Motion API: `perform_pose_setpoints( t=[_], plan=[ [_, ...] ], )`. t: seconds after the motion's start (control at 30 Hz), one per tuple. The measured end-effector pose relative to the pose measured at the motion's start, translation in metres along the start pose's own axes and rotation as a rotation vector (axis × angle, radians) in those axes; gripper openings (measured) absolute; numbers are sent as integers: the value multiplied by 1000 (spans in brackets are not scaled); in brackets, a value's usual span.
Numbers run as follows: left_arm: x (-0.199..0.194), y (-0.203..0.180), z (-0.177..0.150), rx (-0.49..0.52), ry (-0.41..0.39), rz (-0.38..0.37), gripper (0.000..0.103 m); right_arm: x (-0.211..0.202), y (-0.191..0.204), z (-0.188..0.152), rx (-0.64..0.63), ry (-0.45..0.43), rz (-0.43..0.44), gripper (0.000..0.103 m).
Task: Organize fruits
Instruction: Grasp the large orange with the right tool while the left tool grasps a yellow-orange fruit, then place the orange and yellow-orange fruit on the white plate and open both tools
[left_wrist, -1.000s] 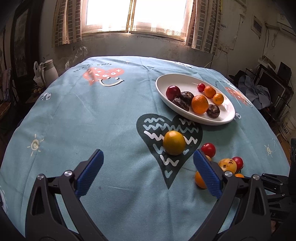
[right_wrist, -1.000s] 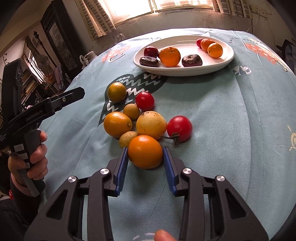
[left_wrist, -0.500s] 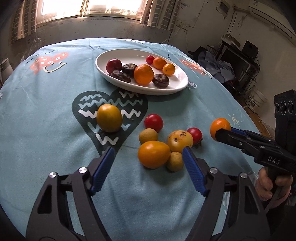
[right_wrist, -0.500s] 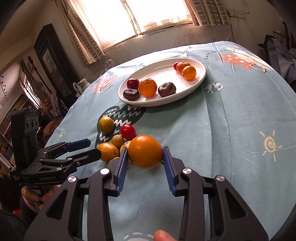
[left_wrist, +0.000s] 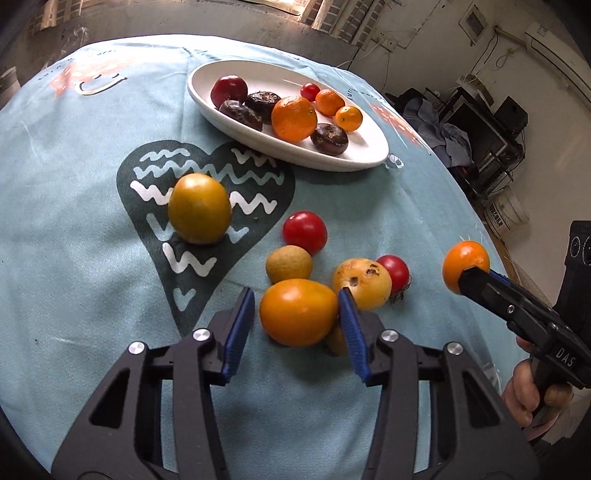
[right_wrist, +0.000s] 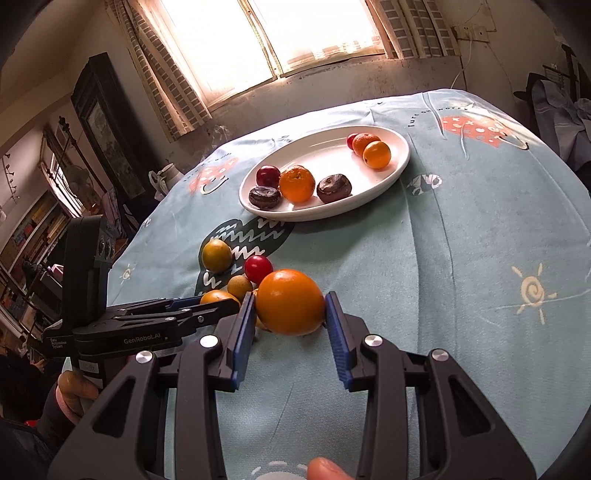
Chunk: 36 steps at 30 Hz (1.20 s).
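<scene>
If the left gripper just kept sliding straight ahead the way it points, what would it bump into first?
The left gripper is open with a large orange fruit already between its fingers, so that fruit comes first. Just beyond sits a small tan fruit, then probably a red tomato, though depth is hard to judge.

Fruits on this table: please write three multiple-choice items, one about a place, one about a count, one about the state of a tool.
1. Where does the yellow fruit lie?
A on the floor
B on the dark heart print
C in a basket

2. How many red fruits lie on the cloth, outside the plate?
A two
B four
C none

3. The right tool is:
A open and empty
B shut on an orange
C shut on a red fruit

Answers:
1 B, the yellow fruit sits on the print.
2 A, one and another are there.
3 B, both pads press the orange.
</scene>
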<state>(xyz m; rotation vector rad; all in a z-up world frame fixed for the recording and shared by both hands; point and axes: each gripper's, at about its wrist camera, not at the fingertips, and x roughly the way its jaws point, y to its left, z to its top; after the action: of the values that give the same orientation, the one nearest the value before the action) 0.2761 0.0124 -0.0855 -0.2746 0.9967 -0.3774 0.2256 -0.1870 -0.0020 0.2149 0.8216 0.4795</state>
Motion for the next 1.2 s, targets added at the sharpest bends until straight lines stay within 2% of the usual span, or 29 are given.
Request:
perform_pose_setpoints(
  t=[0.13,0.37,0.5,0.6,0.7,0.77,0.93,1.07,1.2],
  plan=[
    [1,-1,-2,-4,-1,-9,43,1,-3,0,8,-1,-10,38],
    [-10,-3,-11,3,-46,59,43,3,-6,0,13,-7,-1,38],
    [-26,-2,-19,-7,-88,67,42,7,-5,0,1,-4,10,38],
    [-44,-3,-23,-4,-136,56,42,8,1,-1,-24,0,48,38],
    [-61,-8,-17,46,-150,57,42,6,9,1,-35,18,116,38],
    [-72,-12,-3,75,-159,50,42,-1,16,13,-68,-6,129,38],
    [-82,-24,55,136,-217,79,42,-4,12,63,-93,-107,50,38],
    [-49,-24,114,131,-181,69,42,23,-9,101,-71,-129,-6,38],
    [-1,-21,161,134,-146,120,42,60,-33,124,-42,-110,-57,38]
  ],
)
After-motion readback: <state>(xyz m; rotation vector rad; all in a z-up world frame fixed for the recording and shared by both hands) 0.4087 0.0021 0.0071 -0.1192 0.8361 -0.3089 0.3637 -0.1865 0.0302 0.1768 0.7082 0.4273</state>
